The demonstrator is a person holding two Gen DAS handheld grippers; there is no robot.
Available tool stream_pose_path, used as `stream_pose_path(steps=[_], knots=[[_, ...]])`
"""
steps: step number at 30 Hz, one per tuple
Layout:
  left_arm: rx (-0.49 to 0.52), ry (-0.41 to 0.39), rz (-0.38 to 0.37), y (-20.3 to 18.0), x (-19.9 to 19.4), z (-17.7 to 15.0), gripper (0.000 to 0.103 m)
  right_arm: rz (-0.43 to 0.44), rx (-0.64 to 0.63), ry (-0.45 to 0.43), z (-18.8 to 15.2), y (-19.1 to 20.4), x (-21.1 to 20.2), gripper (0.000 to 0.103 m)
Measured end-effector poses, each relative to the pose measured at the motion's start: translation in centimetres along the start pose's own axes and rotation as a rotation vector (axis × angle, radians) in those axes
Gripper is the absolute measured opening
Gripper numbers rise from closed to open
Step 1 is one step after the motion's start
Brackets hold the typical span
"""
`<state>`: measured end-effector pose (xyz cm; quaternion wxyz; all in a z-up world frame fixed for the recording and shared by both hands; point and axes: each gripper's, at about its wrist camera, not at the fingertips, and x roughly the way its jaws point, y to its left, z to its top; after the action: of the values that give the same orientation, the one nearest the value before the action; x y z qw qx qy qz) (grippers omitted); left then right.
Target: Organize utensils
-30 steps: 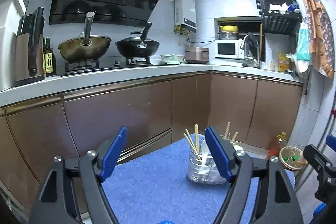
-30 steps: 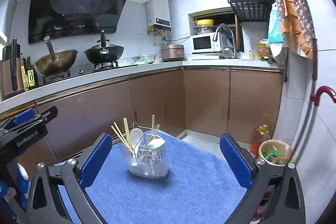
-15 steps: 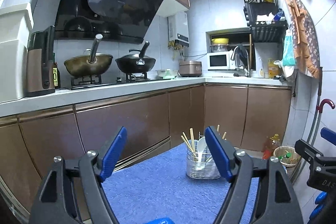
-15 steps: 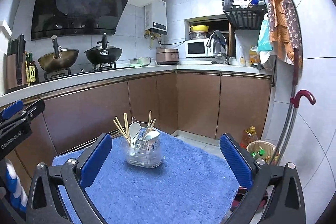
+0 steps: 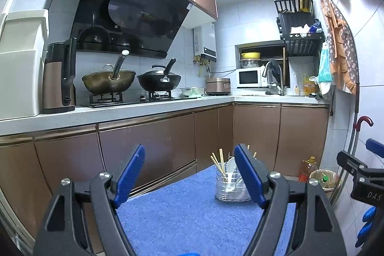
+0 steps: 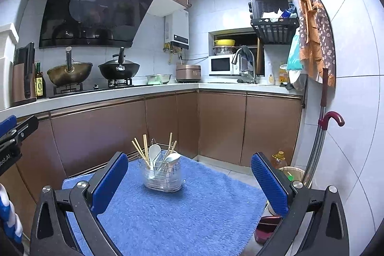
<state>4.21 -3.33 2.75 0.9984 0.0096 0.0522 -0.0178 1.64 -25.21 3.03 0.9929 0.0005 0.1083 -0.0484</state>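
While both grippers hang level over the blue mat (image 6: pixel 192 215), neither holds anything. Left gripper (image 5: pixel 189 174): jaws wide, nothing between the pads. Right gripper (image 6: pixel 189 180): jaws wide, empty. The caddy (image 6: pixel 163 174), clear plastic, stands upright on the mat's far part, well ahead of both grippers. In the caddy: chopsticks (image 6: pixel 141 150) leaning left, white spoons (image 6: pixel 153 152), more sticks to the right. Right view shows the caddy whole, plus an oil bottle (image 6: pixel 39 84) left of the brass wok (image 6: pixel 69 72). Left view: caddy's right side hidden behind the right finger (image 5: pixel 248 174); the right gripper's tip shows at frame edge, right of the caddy.
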Motion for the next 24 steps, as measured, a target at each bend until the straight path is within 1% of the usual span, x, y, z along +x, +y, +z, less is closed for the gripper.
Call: stream_pose_path(steps=[13,24], knots=[[-0.016,-0.003,0.004,0.8,-1.5,-0.2,0.076,-0.003,-0.002,-0.035,0.2,0.4,-2.1,0.103],[-0.012,0.003,0.006,1.1,-1.6,-0.3,0.076,-0.021,-0.006,-0.054,0.5,0.4,-2.9,0.103]])
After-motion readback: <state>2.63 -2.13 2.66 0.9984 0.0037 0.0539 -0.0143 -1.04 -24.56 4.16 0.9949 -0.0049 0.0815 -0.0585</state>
